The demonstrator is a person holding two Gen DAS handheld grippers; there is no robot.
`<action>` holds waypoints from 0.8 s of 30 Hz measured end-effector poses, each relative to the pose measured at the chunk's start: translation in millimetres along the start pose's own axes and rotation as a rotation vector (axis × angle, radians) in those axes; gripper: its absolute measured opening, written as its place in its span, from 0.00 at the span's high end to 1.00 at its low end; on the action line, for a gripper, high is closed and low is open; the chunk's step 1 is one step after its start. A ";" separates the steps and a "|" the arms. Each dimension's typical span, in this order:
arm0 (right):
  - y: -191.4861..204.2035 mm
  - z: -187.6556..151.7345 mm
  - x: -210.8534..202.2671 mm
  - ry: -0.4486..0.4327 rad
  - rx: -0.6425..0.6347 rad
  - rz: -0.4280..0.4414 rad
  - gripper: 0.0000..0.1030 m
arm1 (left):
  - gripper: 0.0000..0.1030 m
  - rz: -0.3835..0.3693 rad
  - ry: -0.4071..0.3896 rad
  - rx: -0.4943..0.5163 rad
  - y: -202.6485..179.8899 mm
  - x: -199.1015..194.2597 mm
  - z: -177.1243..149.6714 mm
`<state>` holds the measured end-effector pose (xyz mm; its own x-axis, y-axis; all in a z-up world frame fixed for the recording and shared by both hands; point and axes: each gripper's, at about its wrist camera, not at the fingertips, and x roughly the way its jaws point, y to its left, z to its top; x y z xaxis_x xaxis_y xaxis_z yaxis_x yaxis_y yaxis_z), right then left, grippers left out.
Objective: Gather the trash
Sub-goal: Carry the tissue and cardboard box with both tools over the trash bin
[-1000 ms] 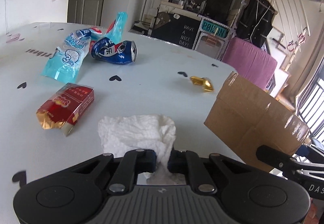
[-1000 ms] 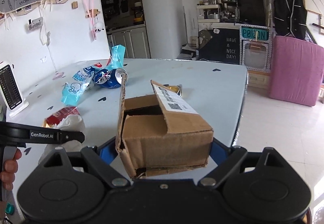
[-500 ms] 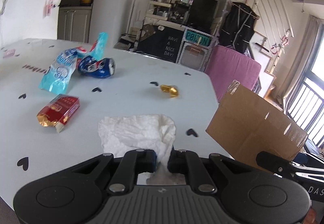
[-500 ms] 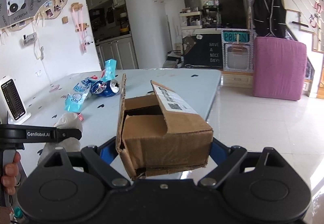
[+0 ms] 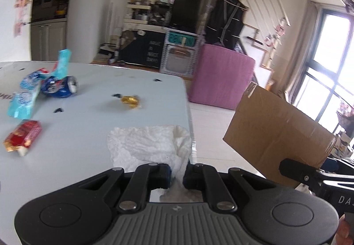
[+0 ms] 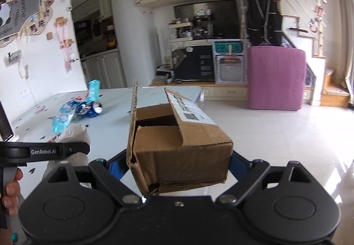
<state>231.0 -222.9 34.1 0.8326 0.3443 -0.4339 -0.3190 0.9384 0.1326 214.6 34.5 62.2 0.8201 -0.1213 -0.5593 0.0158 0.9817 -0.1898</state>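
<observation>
Left gripper [image 5: 177,175] pinches a white tissue [image 5: 150,145]; right gripper [image 6: 177,163] clamps the cardboard box [image 6: 179,145] beside it; "GenRobot.AI" marks the left gripper.

Both wrist views look forward over their jaws, sharing the table [image 5: 88,125] and pink cabinet [image 6: 276,79].

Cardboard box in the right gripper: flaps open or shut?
Open. The cardboard box has one flap standing up, another raised, and a dark gap showing inside.
</observation>
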 end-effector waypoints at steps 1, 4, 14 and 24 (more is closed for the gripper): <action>-5.5 -0.4 -3.0 -0.001 0.006 -0.012 0.11 | 0.91 -0.011 0.004 0.009 -6.8 2.9 0.2; -23.0 -4.3 -10.2 0.002 0.023 -0.055 0.11 | 0.91 -0.050 0.017 0.034 -27.2 13.3 1.3; -93.2 -23.2 -21.9 0.028 0.095 -0.180 0.11 | 0.91 -0.148 0.071 0.129 -92.7 65.9 2.1; -169.8 -55.7 -7.1 0.119 0.172 -0.295 0.11 | 0.91 -0.243 0.221 0.213 -149.0 159.6 -13.3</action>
<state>254.0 -386.3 -34.9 0.8156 0.0616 -0.5753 0.0163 0.9915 0.1294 335.5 -133.0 -9.5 0.6352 -0.3598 -0.6834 0.3321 0.9261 -0.1789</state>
